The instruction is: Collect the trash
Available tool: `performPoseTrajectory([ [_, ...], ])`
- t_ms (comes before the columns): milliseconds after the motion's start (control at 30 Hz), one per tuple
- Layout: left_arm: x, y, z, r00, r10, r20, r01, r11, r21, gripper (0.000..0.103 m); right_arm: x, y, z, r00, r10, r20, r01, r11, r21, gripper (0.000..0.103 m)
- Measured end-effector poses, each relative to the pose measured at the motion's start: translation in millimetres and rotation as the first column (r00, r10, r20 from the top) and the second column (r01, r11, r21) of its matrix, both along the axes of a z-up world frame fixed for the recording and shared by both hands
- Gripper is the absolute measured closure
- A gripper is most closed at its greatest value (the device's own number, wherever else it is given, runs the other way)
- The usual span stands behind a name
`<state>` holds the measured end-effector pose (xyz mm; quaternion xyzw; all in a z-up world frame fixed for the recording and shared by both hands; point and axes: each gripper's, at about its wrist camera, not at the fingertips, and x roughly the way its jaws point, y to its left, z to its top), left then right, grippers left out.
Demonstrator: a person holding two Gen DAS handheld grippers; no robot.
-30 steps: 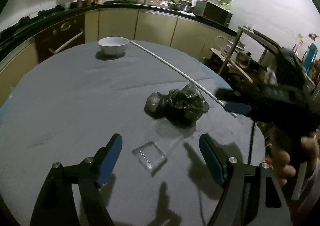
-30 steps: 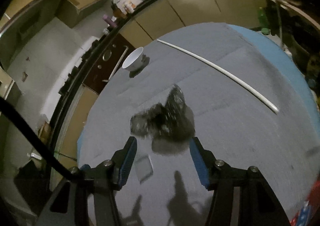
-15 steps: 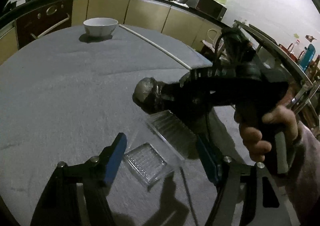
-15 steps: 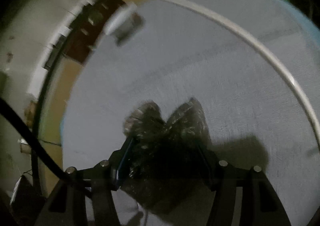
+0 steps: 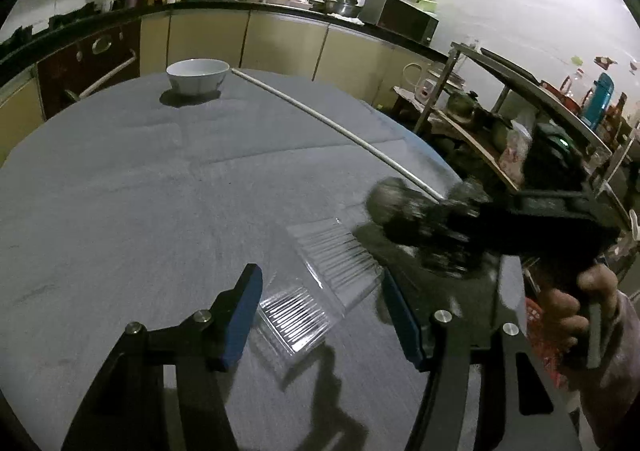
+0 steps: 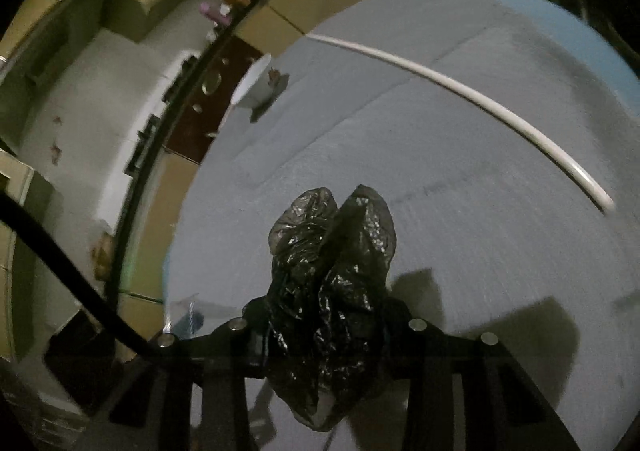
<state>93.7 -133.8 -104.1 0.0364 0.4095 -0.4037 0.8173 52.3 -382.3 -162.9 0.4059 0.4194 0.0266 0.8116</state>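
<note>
Blue-padded fingers of the left gripper stand wide apart in the left wrist view, low over the grey cloth-covered round table. Between and just ahead of them lies a clear ribbed plastic clamshell tray, opened flat on the cloth, untouched by either pad. To the right, the black right gripper, held by the person's right hand, carries a crumpled black plastic bag near the table's right edge; motion blur hides whether the bag clears the cloth. A white ceramic bowl sits at the far side, and a long thin white rod runs diagonally across the table from beside it.

From the right wrist view, the right gripper has its jaws drawn in tight on the crumpled black plastic bag, which bulges up between them and hides the pads. Beyond it lie the grey table, the white rod and the blurred white bowl.
</note>
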Motion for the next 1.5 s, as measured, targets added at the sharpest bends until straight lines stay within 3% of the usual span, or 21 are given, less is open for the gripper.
performPoseTrajectory([
  [300,-45,27,23,0.999,0.031,0.041,-0.031,0.999,-0.011,0.040,-100,5,32,0.994,-0.077,0.076,0.073,0.996,0.046,0.062],
  [667,-119,3,57,0.969,0.011,0.248,-0.048,0.989,0.143,0.040,-211,7,49,0.980,-0.137,0.144,0.128,0.989,0.076,0.062],
  [1000,-147,-19,62,0.950,-0.020,0.312,-0.062,0.966,0.252,0.040,-257,4,65,0.958,-0.204,0.204,0.186,0.977,0.103,0.062],
  [1500,-155,-29,55,0.946,-0.008,0.323,-0.096,0.947,0.306,0.040,-280,-2,62,0.949,-0.242,0.201,0.220,0.968,0.124,0.062],
])
